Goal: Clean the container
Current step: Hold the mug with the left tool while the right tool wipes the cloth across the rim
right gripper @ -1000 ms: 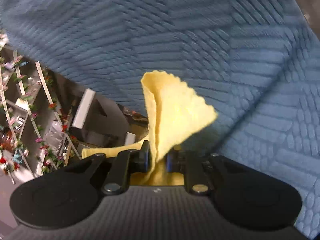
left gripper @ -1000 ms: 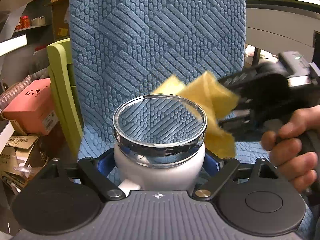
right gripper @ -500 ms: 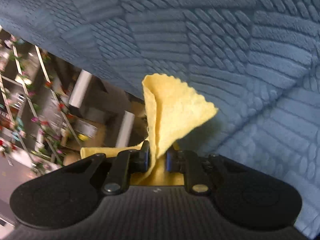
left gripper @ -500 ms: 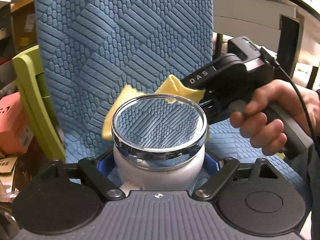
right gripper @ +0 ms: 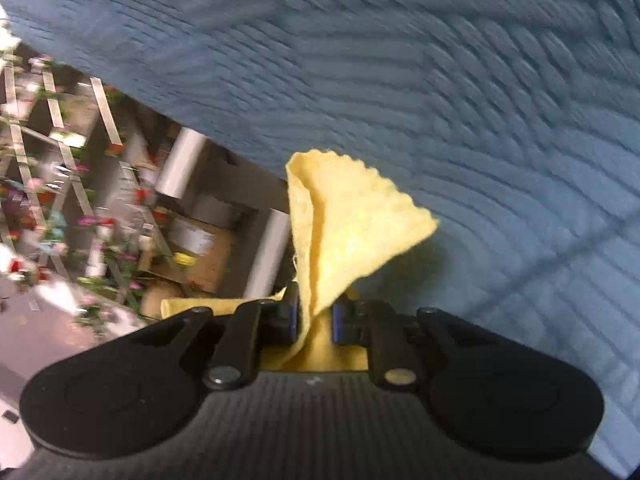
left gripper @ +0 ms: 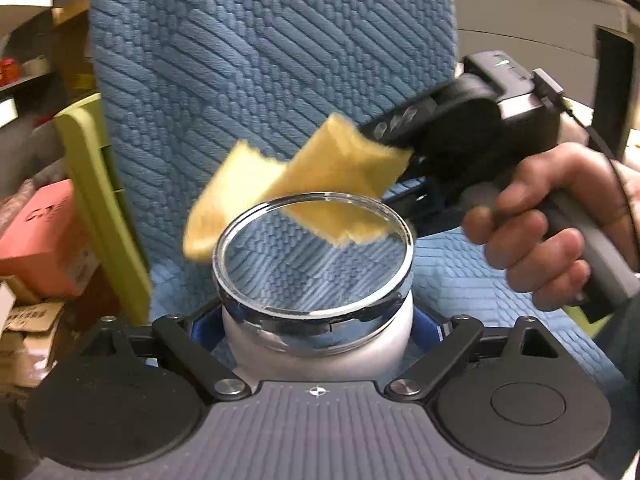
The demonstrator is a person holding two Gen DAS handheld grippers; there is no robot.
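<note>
While gripped, container [left gripper: 316, 336], cloth [left gripper: 332, 168] over lid [left gripper: 312, 256]

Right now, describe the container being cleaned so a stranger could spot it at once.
Find the blue textured chair that fills the left wrist view. In front of it, the left tool grips a white jar by its sides. It alone has a shiny chrome collar and a clear round lid, with the yellow cloth from the right tool over its far rim.

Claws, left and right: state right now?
Left claw: closed on the white jar with glass lid.
Right claw: closed on the yellow cloth, which hangs over the lid.
</note>
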